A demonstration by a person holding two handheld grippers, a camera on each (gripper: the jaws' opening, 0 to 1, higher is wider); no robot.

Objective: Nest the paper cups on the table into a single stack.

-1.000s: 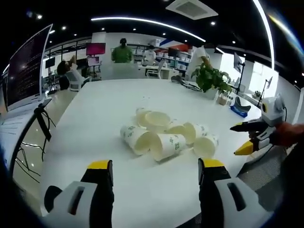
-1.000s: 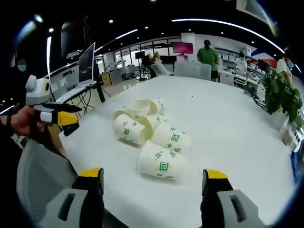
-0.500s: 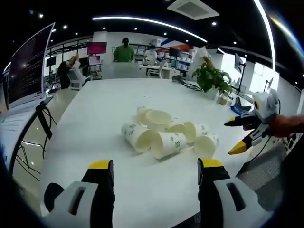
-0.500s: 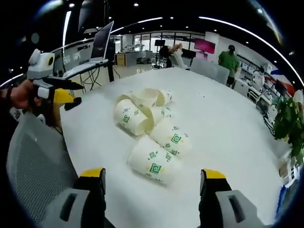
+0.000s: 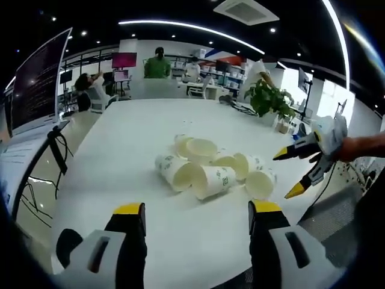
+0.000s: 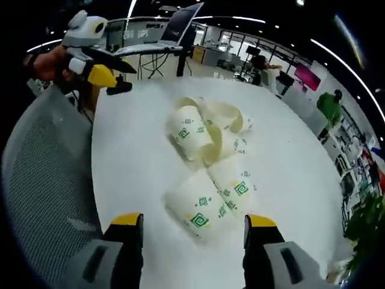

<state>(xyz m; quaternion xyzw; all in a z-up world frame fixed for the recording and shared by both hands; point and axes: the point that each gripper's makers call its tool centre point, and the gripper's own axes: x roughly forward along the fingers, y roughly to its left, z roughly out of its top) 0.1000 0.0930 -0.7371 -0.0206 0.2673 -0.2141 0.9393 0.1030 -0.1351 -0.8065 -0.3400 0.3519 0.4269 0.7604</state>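
- White surface (image 5: 132, 144) carries paper cups (image 5: 207, 168) lying clustered at its middle.
- Left tool (image 5: 197, 218) gapes wide, near them.
- Right tool (image 6: 192, 224) spread wide, just before the nearest cup (image 6: 201, 211).

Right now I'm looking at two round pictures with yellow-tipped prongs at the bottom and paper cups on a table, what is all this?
No robot here: a person holds hand-operated tongs in each hand, and a fisheye camera rides on each. The left gripper view looks along the left tongs, whose two yellow-tipped jaws rise from the bottom, spread apart and holding nothing. The right gripper view does the same for the right tongs, also open and empty.

Each camera also catches the other tool: the right tongs appear at the right edge of the left gripper view, held in a hand.

On the large white table lie a cluster of white paper cups with green square patterns, most tipped on their sides and touching, not yet stacked. The right tongs hang just above the nearest cup.

Behind is an open office with a green potted plant.
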